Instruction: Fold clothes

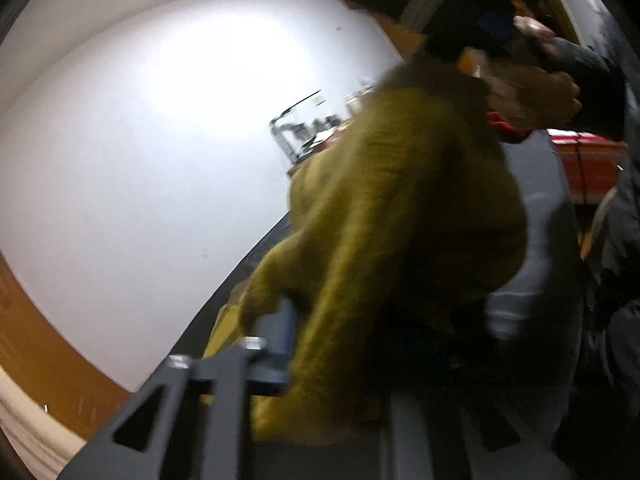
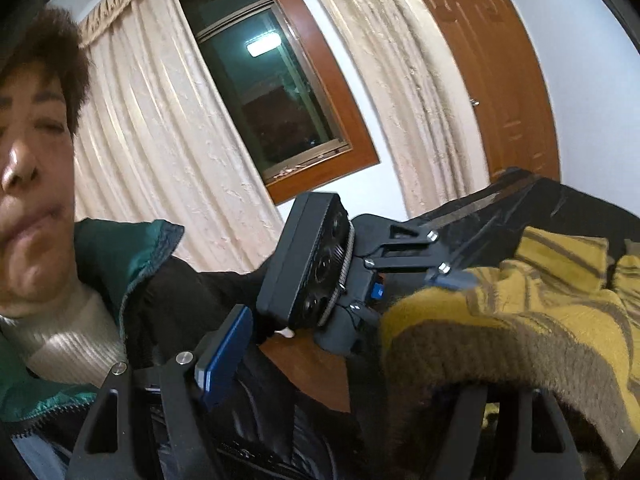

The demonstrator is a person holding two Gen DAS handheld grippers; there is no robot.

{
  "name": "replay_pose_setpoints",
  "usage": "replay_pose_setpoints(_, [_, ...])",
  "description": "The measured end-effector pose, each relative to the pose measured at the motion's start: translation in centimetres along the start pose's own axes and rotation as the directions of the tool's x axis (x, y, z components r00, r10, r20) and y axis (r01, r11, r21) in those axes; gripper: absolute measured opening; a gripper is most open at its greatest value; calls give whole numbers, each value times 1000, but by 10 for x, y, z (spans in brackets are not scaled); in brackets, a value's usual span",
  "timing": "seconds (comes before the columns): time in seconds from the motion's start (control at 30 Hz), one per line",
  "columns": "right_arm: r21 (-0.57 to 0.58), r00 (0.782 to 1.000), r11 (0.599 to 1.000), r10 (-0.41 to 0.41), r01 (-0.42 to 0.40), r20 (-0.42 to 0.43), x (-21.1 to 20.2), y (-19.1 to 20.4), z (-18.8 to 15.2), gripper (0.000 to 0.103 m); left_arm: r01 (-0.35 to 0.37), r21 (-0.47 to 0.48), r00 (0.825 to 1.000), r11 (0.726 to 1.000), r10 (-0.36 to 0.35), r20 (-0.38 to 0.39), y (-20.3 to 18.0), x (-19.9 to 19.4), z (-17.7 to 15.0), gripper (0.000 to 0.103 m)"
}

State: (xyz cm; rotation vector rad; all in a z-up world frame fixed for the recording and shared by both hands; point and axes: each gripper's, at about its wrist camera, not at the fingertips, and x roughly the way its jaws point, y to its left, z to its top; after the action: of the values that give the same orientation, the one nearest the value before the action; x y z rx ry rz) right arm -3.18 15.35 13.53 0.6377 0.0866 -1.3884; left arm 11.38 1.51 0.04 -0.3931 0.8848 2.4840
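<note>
A: Garment status?
B: Sweater, mustard-yellow knit, grey stripes and a brown ribbed hem in the right wrist view. Bunched and lifted, hanging between the two claws, blurred in the left view.
A: Claws?
B: Left claw pinched narrow on a sweater edge. Right claw stands wide; sweater hem drapes over one finger, blue pad of the other is bare.
A: Containers?
B: Clear box far back by the wall, contents too blurred to tell.
</note>
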Motion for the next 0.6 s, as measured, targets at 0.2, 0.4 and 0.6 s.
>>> replay_pose_setpoints(0.2, [-41, 991, 992, -115, 118, 65, -23, 12, -13, 77, -187, -243, 981, 952, 195, 9, 51, -21, -2, 12])
replay_pose_setpoints(0.4, [40, 883, 905, -423, 424, 205, -70, -1, -41, 77, -281, -463, 952, 841, 306, -22, 90, -46, -14, 12])
replay_pose_setpoints(0.6, [198, 771, 772, -629, 605, 99, -88, -54, -88, 77, -307, -558, 938, 771, 345, -39, 89, -62, -21, 12])
